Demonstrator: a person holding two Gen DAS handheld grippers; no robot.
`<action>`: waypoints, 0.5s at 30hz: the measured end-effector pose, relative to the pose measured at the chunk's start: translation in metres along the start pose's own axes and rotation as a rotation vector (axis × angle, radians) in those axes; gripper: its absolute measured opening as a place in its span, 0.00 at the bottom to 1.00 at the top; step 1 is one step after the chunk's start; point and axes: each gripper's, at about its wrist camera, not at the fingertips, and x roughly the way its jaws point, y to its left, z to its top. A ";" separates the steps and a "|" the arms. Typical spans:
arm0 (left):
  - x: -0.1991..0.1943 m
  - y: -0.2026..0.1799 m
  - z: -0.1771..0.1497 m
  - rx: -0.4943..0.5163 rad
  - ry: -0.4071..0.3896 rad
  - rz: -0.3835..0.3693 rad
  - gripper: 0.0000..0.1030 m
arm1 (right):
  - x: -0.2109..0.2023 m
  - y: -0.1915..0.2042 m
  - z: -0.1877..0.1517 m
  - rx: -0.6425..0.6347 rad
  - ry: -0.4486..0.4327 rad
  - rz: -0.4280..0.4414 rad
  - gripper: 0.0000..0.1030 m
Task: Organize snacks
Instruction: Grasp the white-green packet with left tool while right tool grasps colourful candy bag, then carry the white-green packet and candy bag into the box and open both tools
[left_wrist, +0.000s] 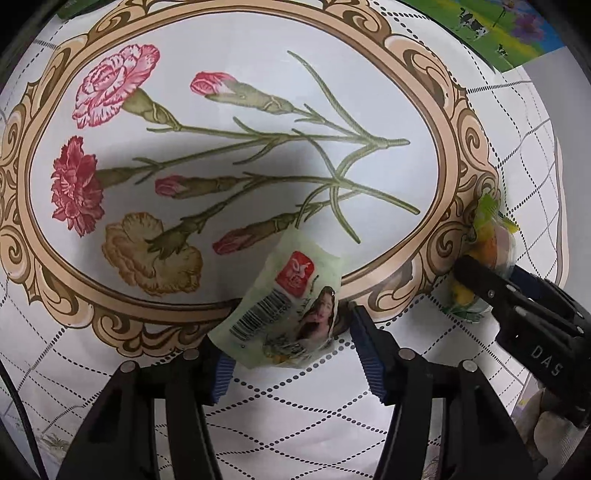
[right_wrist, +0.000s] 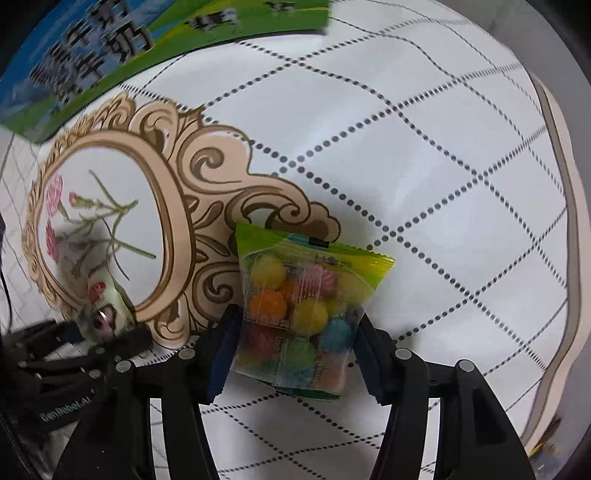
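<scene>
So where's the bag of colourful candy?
The candy bag sits between the right tongs, on the tablecloth beside the flower frame's curly edge.

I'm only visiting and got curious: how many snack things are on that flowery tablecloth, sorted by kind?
Pale green snack packet with a barcode: 1
Clear bag of coloured candy balls: 1
Green and blue box with cows on it, at the table's far edge: 1
Total: 3
</scene>
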 end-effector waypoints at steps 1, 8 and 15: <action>-0.007 -0.004 0.007 0.003 -0.003 0.013 0.49 | -0.002 -0.007 0.000 0.015 -0.003 0.008 0.60; -0.005 -0.038 0.011 0.048 -0.036 0.112 0.33 | -0.008 -0.030 -0.001 0.058 -0.038 0.013 0.50; -0.033 -0.053 0.002 0.054 -0.080 0.091 0.33 | -0.035 -0.042 -0.015 0.042 -0.059 0.068 0.48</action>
